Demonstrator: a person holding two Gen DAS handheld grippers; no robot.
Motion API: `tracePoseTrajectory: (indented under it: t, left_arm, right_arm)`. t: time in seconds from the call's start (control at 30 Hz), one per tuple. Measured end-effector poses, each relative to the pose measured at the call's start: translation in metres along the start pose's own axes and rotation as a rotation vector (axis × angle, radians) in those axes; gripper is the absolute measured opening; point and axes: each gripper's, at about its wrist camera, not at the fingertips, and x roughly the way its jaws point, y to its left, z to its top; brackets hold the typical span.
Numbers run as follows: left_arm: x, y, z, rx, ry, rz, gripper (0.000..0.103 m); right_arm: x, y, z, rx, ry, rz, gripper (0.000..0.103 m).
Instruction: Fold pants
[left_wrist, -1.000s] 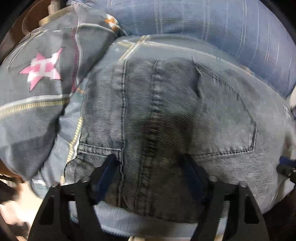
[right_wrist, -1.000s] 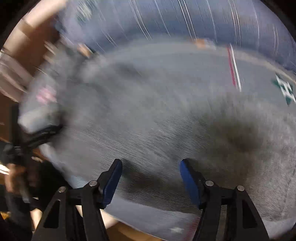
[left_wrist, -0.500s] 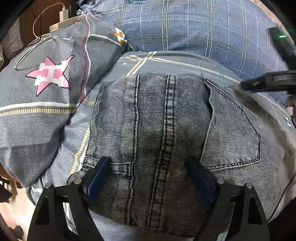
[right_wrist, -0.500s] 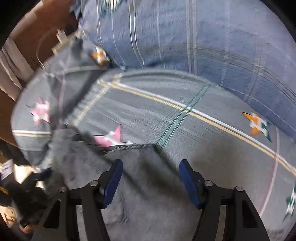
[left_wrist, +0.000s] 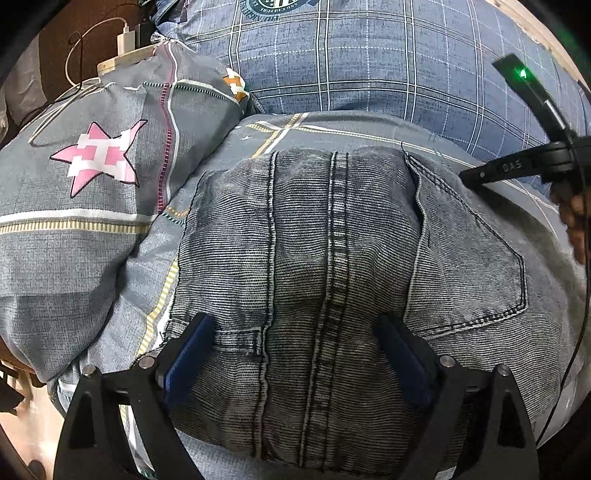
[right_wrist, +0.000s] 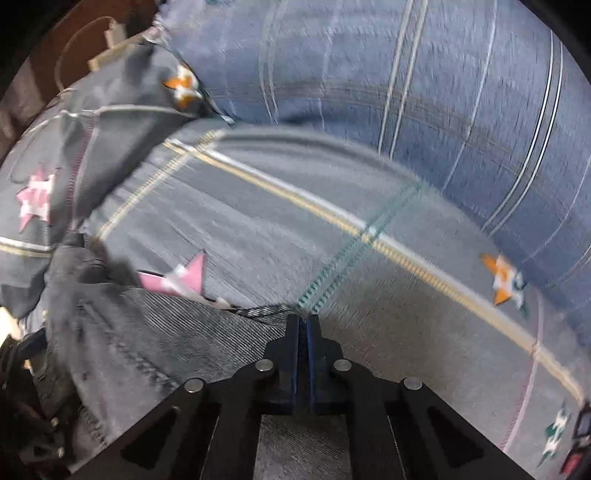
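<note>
Lying at the far left of the left wrist view, a grey pillow with a pink star (left_wrist: 99, 162) props against the bedding, and a white charger (left_wrist: 127, 37) with its cable sits behind it. Just right of the pillow, the grey denim jeans (left_wrist: 332, 258) lie spread seat-up on the star-print bedsheet (right_wrist: 369, 206), centre seam running toward the camera, a back pocket (left_wrist: 469, 266) to its right. The left gripper (left_wrist: 295, 354) hovers over the seat; its jaws have just been opening and stand wide, pads either side of the seam, pressing on nothing. Further right, the right gripper (right_wrist: 304, 325) shows at the jeans' edge; its jaws have just been closing and are now together on the corner of the denim.

Denim like this looks thick and fairly heavy, limp yet stiff along seams and hems, not slippery. Taking it at a hem or corner, as the right gripper does, likely gives the firmest hold; a flat mid-panel pinch would probably bunch.
</note>
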Motion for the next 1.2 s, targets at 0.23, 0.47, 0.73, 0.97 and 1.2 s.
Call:
tracePoseTrajectory:
  t: [0.23,0.47,0.73,0.97,1.2]
  left_arm:
    - [-0.004,0.001,-0.003,-0.003,-0.018,0.000,0.092]
    - [-0.009,0.001,-0.004,-0.014,-0.021,0.013,0.092]
    - [-0.037,-0.005,-0.001,-0.045,-0.016,0.038,0.092]
    - [-0.065,-0.052,-0.001,0.076,-0.114,-0.054,0.092]
    - [-0.025,-0.075,-0.019,0.202,-0.029,0.036,0.094]
  right_arm:
    - [-0.061,-0.023,-0.031,0.210,-0.175,0.073,0.007]
    - [-0.116,-0.042,-0.161,0.426,-0.206,0.208,0.007]
    - [-0.126,-0.131,-0.268,0.724,-0.240,0.165,0.007]
    - [-0.155,-0.222,-0.297,0.821,-0.249,-0.171,0.011]
    - [-0.121,-0.242,-0.272,0.720,-0.143,-0.139,0.011]
